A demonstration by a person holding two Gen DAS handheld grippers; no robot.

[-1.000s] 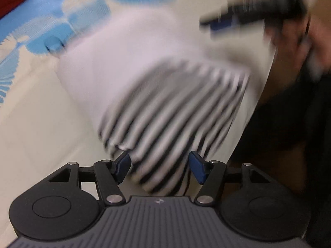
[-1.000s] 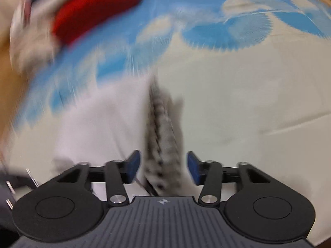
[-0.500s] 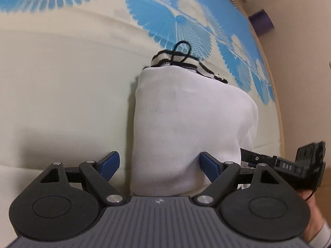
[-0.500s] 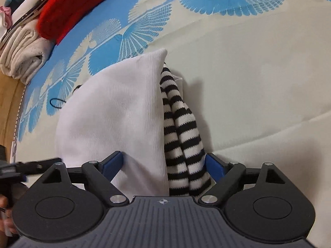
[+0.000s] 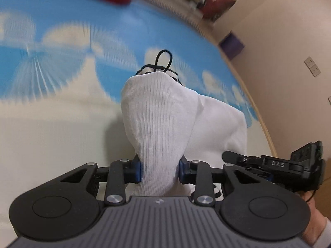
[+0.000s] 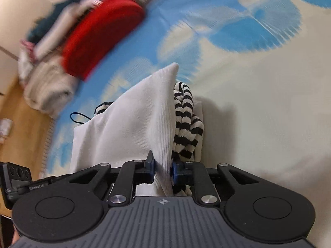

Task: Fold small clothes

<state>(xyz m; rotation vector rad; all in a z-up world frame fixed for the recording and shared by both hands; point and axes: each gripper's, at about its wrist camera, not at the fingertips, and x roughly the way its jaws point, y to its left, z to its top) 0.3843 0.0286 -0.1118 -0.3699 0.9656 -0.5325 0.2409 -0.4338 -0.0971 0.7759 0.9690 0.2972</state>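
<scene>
Your left claw and right claw have just closed, each pinching the near edge of the white garment lying on the bed. It's soft, light knit; grip bunched layers, or the striped part slips free.

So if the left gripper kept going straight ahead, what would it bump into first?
The left gripper has just closed on the white cloth, so it would push into that. Past it probably comes the blue and cream sheet.
</scene>
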